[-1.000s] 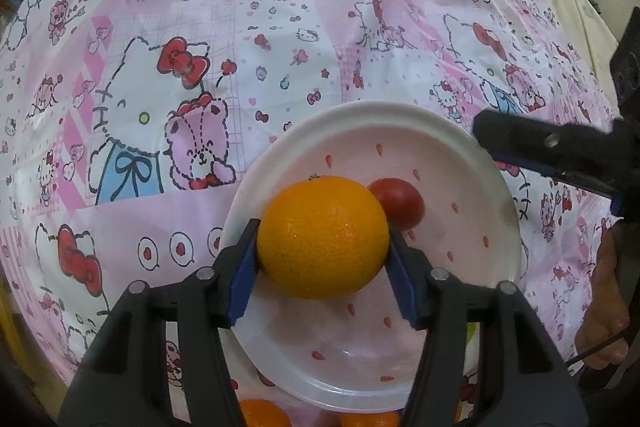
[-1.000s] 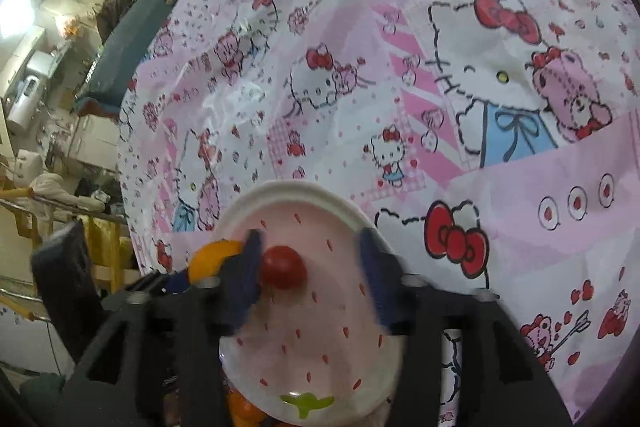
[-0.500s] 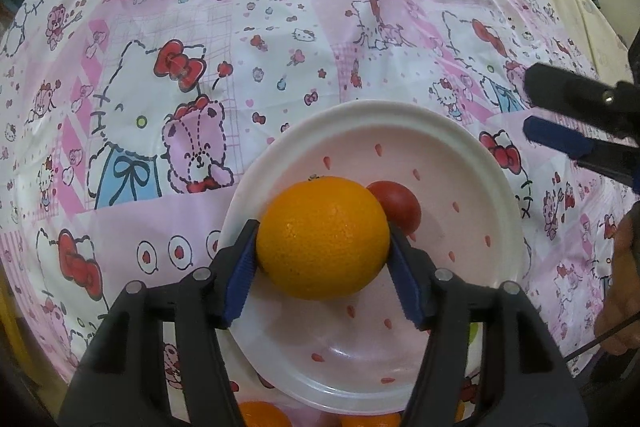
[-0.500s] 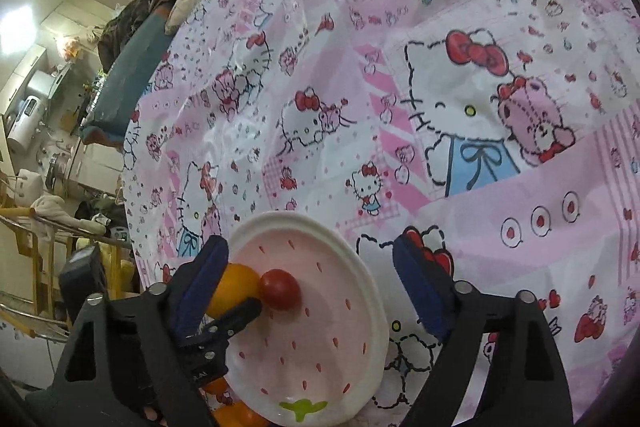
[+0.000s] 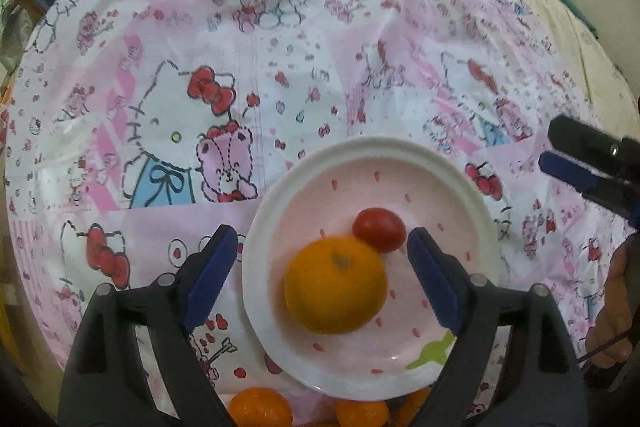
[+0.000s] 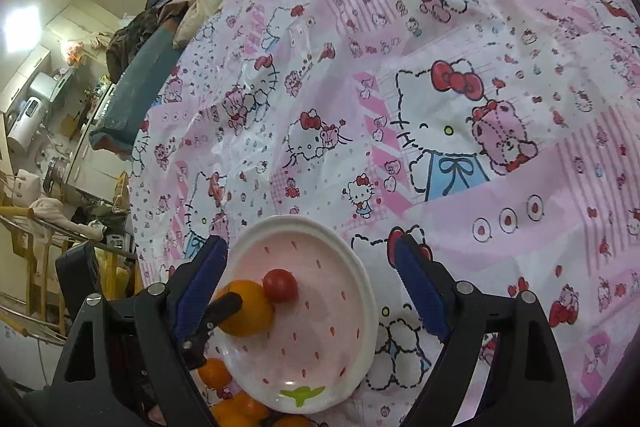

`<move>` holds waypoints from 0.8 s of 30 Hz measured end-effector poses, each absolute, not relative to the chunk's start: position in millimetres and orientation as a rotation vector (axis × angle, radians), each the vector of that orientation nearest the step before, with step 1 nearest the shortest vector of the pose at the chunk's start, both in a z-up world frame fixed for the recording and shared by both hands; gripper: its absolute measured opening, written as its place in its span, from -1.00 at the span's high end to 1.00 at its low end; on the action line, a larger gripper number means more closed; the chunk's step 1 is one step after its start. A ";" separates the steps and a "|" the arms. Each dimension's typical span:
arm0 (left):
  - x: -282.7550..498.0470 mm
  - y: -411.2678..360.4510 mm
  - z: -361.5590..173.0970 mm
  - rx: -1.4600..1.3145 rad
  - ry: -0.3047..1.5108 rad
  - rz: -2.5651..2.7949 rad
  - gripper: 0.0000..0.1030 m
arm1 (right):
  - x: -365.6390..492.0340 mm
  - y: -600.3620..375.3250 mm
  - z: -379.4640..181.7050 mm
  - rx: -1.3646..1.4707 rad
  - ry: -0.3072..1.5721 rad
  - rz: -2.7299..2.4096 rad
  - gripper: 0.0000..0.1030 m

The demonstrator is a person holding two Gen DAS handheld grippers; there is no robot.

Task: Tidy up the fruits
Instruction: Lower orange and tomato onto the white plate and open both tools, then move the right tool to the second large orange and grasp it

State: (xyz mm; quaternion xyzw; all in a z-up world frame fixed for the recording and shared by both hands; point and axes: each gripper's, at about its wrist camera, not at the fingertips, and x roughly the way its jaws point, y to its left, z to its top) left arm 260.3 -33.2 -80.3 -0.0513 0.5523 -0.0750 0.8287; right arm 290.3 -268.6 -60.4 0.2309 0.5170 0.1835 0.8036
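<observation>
A white plate [image 5: 460, 183] with a pink strawberry pattern lies on the Hello Kitty tablecloth. An orange [image 5: 335, 285] rests on it, touching a small red tomato [image 5: 379, 229]. My left gripper [image 5: 320, 273] is open, its blue pads apart on either side of the orange and clear of it. In the right wrist view the plate [image 6: 356, 267], the orange [image 6: 250, 311] and the tomato [image 6: 281, 285] lie between the pads of my right gripper [image 6: 308, 291], which is open and empty. The right gripper's fingers [image 5: 576, 171] show at the right edge of the left wrist view.
Several small oranges [image 5: 260, 409] lie by the plate's near rim, also in the right wrist view [image 6: 214, 373]. The pink tablecloth [image 5: 280, 67] covers the table beyond the plate. Room clutter and a chair [image 6: 44, 239] stand past the table's left edge.
My left gripper has opened and let go of the orange, which now rests on the plate by the tomato. My right gripper has opened wide and drawn back from the plate.
</observation>
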 end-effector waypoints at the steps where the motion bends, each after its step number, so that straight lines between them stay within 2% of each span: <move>1: 257.8 -33.1 -75.5 -0.113 1.158 -0.165 -0.64 | 287.8 -269.8 -58.0 0.491 1.100 0.392 -0.70; 10: 220.3 -27.6 -30.6 -0.055 0.983 -0.078 -0.64 | 254.7 -276.0 -29.4 0.441 1.044 0.380 -0.70; 14: 197.4 -12.3 -17.6 -0.148 0.933 -0.020 -0.65 | 232.9 -279.9 -24.1 0.415 1.038 0.357 -0.70; 19: 175.5 -10.2 -11.3 -0.144 0.931 -0.007 -0.93 | 203.3 -282.7 -15.9 0.379 1.007 0.317 -0.70; 24: 151.7 -10.7 -9.8 -0.167 0.956 -0.034 -0.93 | 178.7 -282.9 -13.5 0.352 1.000 0.332 -0.70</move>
